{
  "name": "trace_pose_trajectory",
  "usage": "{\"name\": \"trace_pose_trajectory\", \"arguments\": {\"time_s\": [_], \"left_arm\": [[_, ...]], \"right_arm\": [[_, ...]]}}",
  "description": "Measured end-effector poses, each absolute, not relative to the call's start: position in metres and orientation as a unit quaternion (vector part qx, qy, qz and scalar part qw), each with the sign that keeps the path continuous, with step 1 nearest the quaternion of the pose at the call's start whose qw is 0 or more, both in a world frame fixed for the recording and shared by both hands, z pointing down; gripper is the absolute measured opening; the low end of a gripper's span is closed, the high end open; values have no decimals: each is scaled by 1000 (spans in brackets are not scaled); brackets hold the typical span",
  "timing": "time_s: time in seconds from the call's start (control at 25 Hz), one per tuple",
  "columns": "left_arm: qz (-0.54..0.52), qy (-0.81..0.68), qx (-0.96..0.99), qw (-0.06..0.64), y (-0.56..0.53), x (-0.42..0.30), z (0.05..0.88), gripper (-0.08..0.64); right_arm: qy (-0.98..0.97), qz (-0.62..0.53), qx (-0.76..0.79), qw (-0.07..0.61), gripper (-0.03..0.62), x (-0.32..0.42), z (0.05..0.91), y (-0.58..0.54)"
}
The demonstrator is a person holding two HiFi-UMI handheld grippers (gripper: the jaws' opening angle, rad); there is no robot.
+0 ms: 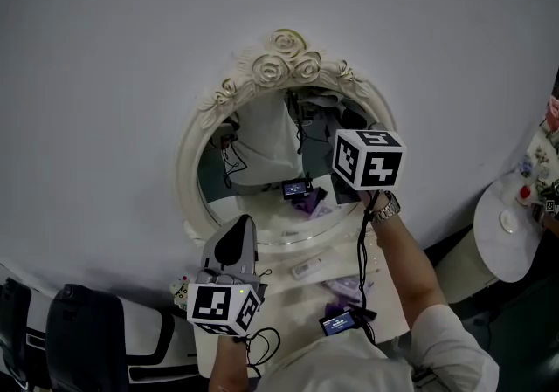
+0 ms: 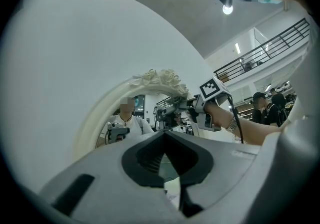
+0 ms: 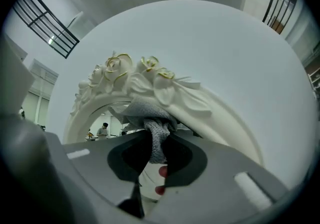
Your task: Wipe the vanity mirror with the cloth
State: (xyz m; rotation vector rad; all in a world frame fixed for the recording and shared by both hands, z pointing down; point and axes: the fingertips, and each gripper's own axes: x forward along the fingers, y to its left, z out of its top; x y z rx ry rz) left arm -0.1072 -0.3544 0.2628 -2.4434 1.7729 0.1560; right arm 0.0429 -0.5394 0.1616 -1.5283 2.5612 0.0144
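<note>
While right hand-held gripper (image 3: 156,144) clamps cloth (image 3: 149,115) | at vanity mirror (image 1: 255,163) top

Large, high-ceilinged indoor hall, more studio or showroom than home: balcony railing (image 2: 272,48) and ceiling lamp (image 2: 227,8) overhead, people (image 2: 267,111) standing in the open background. Within it, a staged dressing corner: curved white backdrop wall (image 1: 131,50), ornate rose-topped vanity mirror (image 1: 262,146), small white table (image 1: 279,290) below, and a round side table (image 1: 493,251) nearby.

Right gripper (image 3: 156,144) clamping cloth (image 3: 146,117), left gripper (image 2: 165,137) seemingly closed
</note>
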Motion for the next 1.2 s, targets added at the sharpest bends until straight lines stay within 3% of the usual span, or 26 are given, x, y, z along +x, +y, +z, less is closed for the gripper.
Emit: {"name": "trace_pose_trajectory", "arguments": {"time_s": [0.4, 0.8, 1.2], "left_arm": [[60, 589, -804, 56, -335, -122, 263, 2], [53, 631, -772, 62, -303, -174, 261, 2], [42, 675, -735, 50, -280, -216, 271, 2]], "right_arm": [[830, -9, -554, 66, 63, 55, 178, -537], [909, -4, -416, 10, 64, -112, 219, -479], [921, 0, -390, -4, 64, -172, 227, -476]]}}
